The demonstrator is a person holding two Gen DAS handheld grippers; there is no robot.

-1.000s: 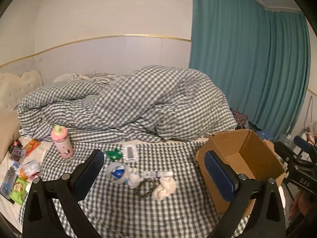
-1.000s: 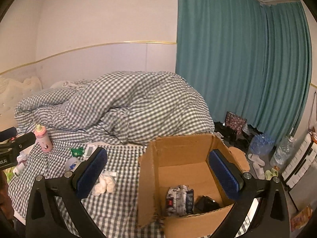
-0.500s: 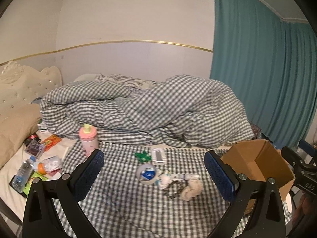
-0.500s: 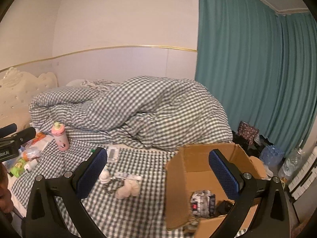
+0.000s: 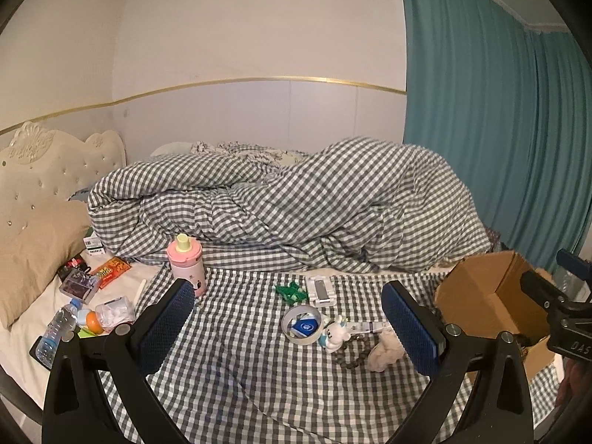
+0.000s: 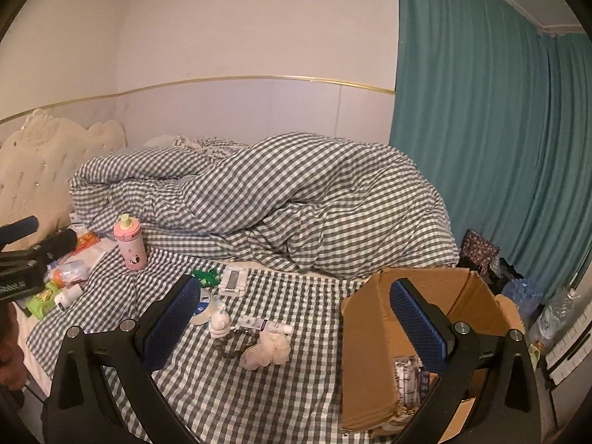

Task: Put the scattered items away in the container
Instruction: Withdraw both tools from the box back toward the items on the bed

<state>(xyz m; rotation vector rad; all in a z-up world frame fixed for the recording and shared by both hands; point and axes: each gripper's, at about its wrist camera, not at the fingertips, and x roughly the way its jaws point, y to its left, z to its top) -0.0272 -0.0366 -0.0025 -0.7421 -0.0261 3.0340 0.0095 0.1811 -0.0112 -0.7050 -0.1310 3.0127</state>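
A cardboard box (image 6: pixel 373 351) stands open on the bed's right end, with packets (image 6: pixel 409 379) inside; it also shows in the left wrist view (image 5: pixel 481 296). Scattered on the checked sheet are a tape roll (image 5: pixel 301 323), a small white figurine (image 5: pixel 333 336), a tube (image 6: pixel 264 323), a bead string (image 6: pixel 231 344), a crumpled white cloth (image 6: pixel 266 349), a green toy (image 5: pixel 290 292), a white device (image 5: pixel 320 290) and a pink bottle (image 5: pixel 185 262). My left gripper (image 5: pixel 288 327) is open and empty above the sheet. My right gripper (image 6: pixel 292 327) is open and empty, left of the box.
A bunched checked duvet (image 5: pixel 296 207) fills the back of the bed. Snack packets (image 5: pixel 111 270), a water bottle (image 5: pixel 55 333) and small items lie by the pillow (image 5: pixel 33 248) at left. Teal curtain (image 6: pixel 499 129) hangs at right; bottles (image 6: pixel 555 310) stand on the floor.
Both grippers have swung left, away from the box. The box has slid toward the right edge of both views and more of the headboard side shows.
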